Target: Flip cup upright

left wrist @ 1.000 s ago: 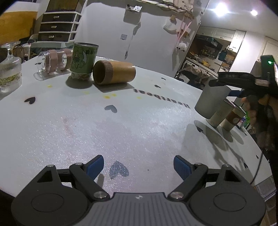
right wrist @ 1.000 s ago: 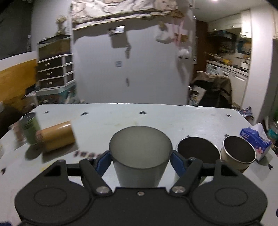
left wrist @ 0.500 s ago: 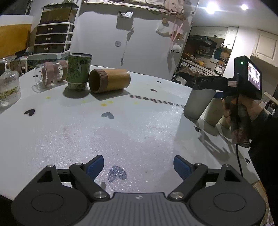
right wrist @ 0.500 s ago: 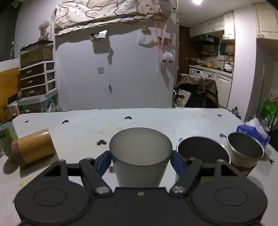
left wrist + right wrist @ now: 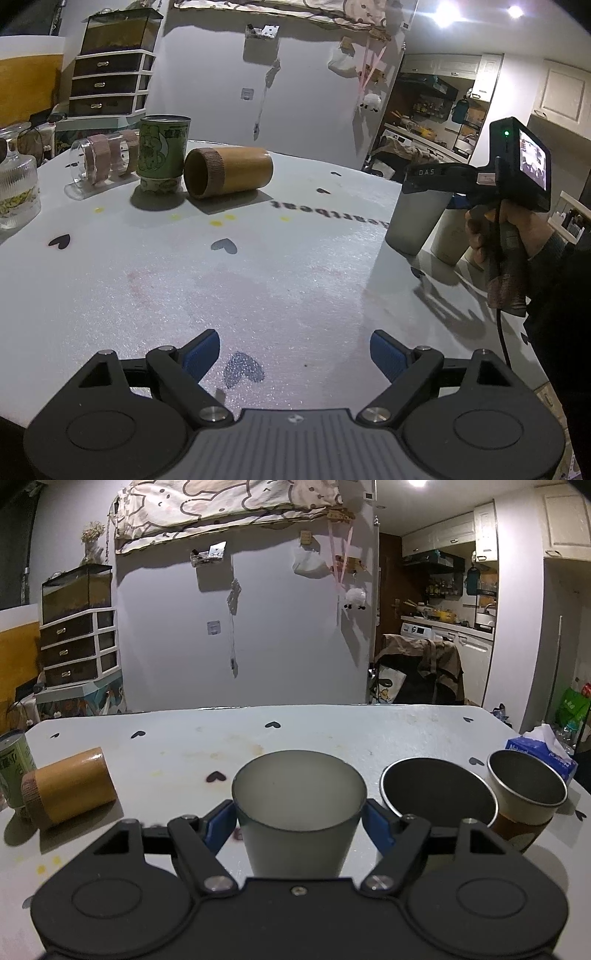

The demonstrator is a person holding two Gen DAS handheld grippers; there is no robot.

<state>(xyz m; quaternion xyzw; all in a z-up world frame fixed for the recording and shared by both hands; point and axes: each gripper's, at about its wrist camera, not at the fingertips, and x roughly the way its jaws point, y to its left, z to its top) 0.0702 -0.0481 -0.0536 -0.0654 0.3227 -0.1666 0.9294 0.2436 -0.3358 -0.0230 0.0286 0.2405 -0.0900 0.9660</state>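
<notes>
Jaws: right gripper clamps grey cup | left gripper wide | cup upright, mouth up, axis vertical

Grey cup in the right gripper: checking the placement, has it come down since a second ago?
Yes. In the left wrist view the grey cup has lowered and turned upright beside the paper cup, near the table.

The white foam tabletop carries upside-down black lettering "Heartbeat"; the black handheld right gripper is marked "DAS".
</notes>
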